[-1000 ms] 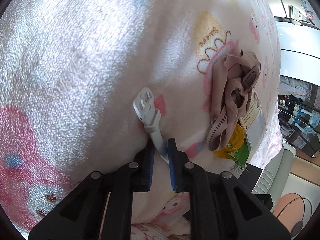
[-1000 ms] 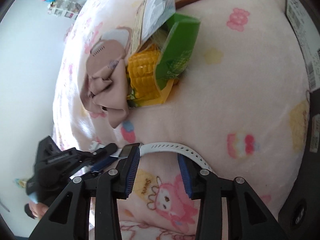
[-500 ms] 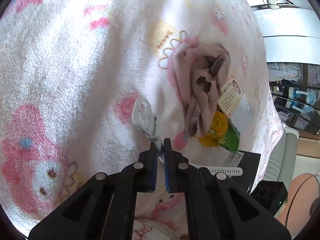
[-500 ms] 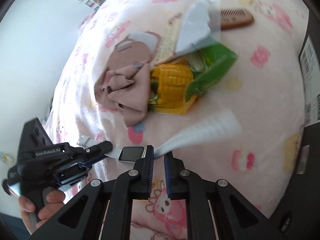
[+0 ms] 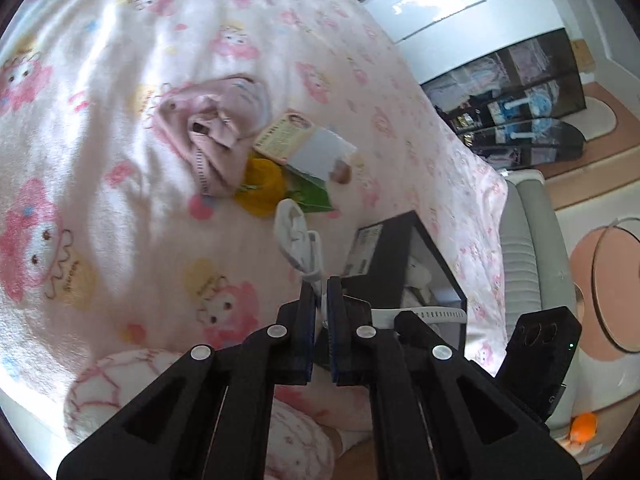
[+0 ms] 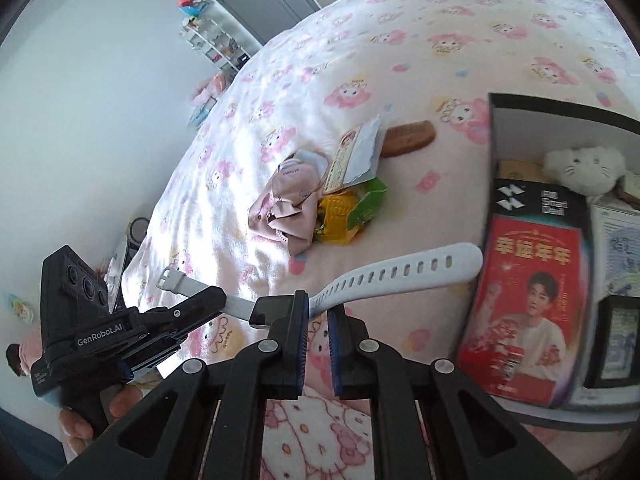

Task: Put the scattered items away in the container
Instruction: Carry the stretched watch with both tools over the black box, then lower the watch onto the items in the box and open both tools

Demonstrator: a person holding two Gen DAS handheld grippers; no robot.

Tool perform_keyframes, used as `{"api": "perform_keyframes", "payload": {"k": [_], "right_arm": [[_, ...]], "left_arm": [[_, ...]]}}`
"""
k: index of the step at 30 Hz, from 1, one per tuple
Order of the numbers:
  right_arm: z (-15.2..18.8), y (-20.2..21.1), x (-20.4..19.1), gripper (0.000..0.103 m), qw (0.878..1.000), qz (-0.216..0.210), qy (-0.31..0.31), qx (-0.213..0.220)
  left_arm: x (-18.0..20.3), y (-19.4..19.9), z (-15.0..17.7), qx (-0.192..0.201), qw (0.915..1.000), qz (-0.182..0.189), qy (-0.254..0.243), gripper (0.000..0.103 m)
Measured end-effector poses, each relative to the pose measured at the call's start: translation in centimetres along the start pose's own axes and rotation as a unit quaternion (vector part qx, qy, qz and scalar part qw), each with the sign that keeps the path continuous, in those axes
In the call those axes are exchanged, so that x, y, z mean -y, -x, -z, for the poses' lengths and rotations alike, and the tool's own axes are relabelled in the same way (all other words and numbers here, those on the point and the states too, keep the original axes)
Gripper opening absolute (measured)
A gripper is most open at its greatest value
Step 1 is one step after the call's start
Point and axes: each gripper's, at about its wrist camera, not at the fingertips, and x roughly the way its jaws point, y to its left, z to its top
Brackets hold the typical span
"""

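— Where's the watch [image 6: 280,307]?

— Off the bed [image 6: 400,60], strung between my claws: left claw [image 5: 321,294] clenched on the buckle strap, right claw [image 6: 317,307] on the holed strap beside the face.

— And the box [image 6: 494,136]?

— Toward the holed end, at the bed's near edge; right hand is nearer.

1. Our left gripper [image 5: 321,292] and right gripper [image 6: 317,308] had black plastic arms with triangular cut-outs.
2. Round silver screws sat at their joints.
3. The finger pads [image 6: 303,320] were ribbed and blue.
4. One body carried white "GenRobot.AI" lettering.
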Motion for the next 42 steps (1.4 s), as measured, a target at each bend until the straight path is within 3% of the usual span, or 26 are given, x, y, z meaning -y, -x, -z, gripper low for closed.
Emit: {"api": "perform_keyframes", "payload": {"k": [5,13,19,25,31,33,35,36,38,42], "right_arm": [[-0.3,5.4,3.7,0.007,0.998,0.028,-0.017,0.058],[-3.0,9.5,12.2,0.008,0.983,0.129,-0.05,0.123],[-5.2,9.5,18.4,0.008,0.974,0.174,-0.085,0.118],[-6.5,8.0,21.0,0.008,0.97,0.202,-0.086,0.1],[-6.1,6.6,23.0,0.008,0.965,0.226,-0.115,0.065],[-5.9,7.0,23.0,0.01,0.962,0.236,-0.119,0.067],[-5.9,7.7,22.8,0.021,0.96,0.242,-0.121,0.075],[-6.0,8.1,22.7,0.025,0.96,0.24,-0.124,0.077],[-5.9,8.9,22.4,0.042,0.962,0.229,-0.123,0.086],[-5.4,10.4,21.4,0.044,0.958,0.246,-0.108,0.1]], "left_arm": [[7.8,-1.9,1.5,-0.014,0.9961,0.014,-0.086,0.003],[15.8,-12.0,2.9,-0.096,0.9858,0.011,-0.137,0.003],[18.2,-19.3,3.3,-0.127,0.9797,-0.02,-0.154,0.003],[17.6,-23.8,3.7,-0.151,0.9782,-0.039,-0.137,0.003],[16.6,-24.6,4.4,-0.162,0.9728,-0.079,-0.146,0.008],[16.2,-24.4,4.4,-0.169,0.973,-0.076,-0.138,0.021],[15.8,-23.6,4.3,-0.17,0.9758,-0.055,-0.126,0.04],[15.7,-23.0,4.2,-0.166,0.977,-0.045,-0.126,0.041],[15.8,-21.8,4.2,-0.157,0.9781,-0.043,-0.13,0.041],[16.6,-20.0,5.2,-0.145,0.9722,-0.067,-0.171,0.039]]}}
